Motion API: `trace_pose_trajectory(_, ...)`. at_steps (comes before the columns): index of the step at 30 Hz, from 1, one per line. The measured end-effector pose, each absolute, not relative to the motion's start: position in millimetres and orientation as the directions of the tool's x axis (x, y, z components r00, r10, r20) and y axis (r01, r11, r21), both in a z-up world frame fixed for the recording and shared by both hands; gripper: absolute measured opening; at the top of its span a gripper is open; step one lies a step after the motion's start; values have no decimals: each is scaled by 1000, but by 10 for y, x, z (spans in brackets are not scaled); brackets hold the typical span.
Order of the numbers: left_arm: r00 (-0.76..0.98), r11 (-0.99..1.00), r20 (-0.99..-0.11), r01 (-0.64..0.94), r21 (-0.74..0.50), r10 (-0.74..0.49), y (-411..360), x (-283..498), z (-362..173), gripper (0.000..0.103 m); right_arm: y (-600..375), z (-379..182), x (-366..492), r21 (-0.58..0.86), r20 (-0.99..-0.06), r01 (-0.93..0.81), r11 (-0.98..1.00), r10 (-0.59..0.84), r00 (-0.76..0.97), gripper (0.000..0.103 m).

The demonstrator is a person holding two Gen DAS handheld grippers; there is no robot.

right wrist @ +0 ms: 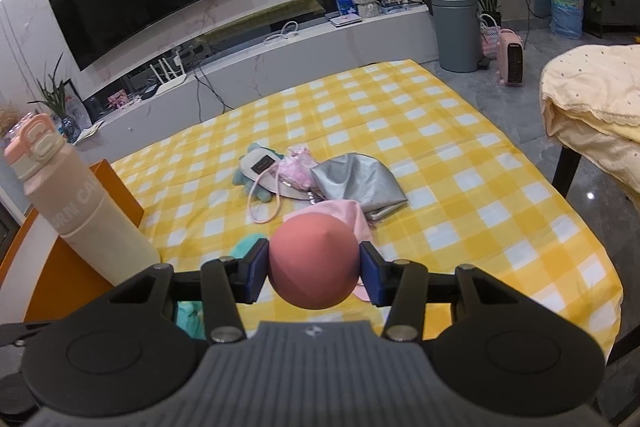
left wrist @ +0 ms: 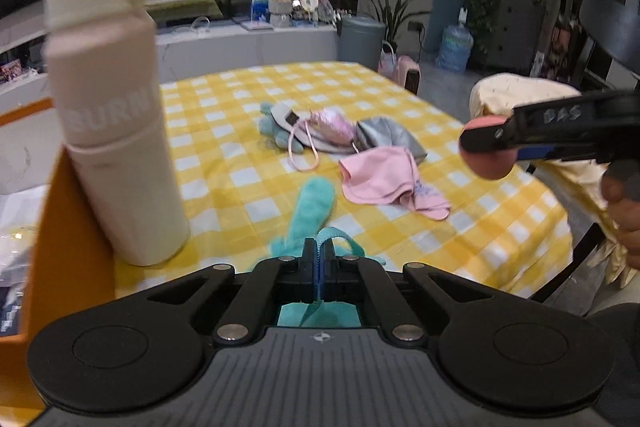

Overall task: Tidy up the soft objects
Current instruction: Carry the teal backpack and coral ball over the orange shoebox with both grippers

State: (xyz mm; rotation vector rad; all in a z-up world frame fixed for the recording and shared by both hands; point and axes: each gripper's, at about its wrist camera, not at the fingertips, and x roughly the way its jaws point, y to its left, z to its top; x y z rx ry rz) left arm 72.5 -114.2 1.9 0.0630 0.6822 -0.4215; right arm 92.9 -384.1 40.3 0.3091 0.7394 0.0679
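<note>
The tablecloth (right wrist: 460,163) is yellow-and-white check. On it lie a pink cloth (left wrist: 380,179), a silver-grey pouch (right wrist: 356,187) and a teal plush toy (left wrist: 312,207). The sponge (right wrist: 314,259) is coral pink, the bottle (left wrist: 116,147) beige with a pink lid, the box (left wrist: 68,227) orange.

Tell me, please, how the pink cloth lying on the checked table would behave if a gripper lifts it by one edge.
The pink cloth lies rumpled and thin, so it would probably hang limp and unfold. It looks light, likely easy to lift. A loose end trails sideways and might drag across the tablecloth.
</note>
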Motion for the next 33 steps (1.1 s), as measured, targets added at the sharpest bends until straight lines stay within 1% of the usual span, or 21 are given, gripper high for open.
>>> trace_pose_trajectory(3, 705, 922, -620, 379, -80, -344, -1052, 623, 152, 0, -3776, 452, 904, 291, -646, 27, 956, 176, 743, 48)
trace_pose_trajectory(9, 722, 936, -611, 337, -101, -326, -800, 414, 374, 0, -3497, 660, 782, 200, -621, -31, 979, 151, 769, 48)
trace_pose_trajectory(16, 773, 953, -560, 277, -125, -298, -424, 166, 750, 0, -3103, 997, 542, 129, -556, -132, 983, 182, 811, 48)
trace_pose_trajectory(21, 828, 964, -494, 242, -114, -266, -147, 12, 1079, 0, -2706, 1158, 409, 71, -525, -211, 975, 217, 823, 48)
trace_pose_trajectory(24, 860, 970, -448, 218, -110, -244, 29, -49, 1281, 0, -2466, 1279, 325, 64, -494, -274, 959, 269, 827, 48)
trace_pose_trajectory(26, 887, 978, -413, 184, -94, -207, 153, -77, 1418, 0, -2314, 1368, 254, 66, -462, -330, 942, 322, 826, 48)
trace_pose_trajectory(29, 916, 986, -366, 145, -83, -166, 345, -98, 1594, 0, -2095, 1501, 130, 78, -382, -416, 906, 412, 827, 48)
trace_pose_trajectory(31, 932, 990, -337, 117, -79, -137, 467, -67, 1693, 0, -1987, 1549, 96, 106, -345, -482, 870, 487, 802, 48)
trace_pose_trajectory(33, 942, 994, -318, 88, -71, -106, 569, -4, 1748, 0, -1879, 1580, 94, 123, -321, -523, 843, 532, 783, 48)
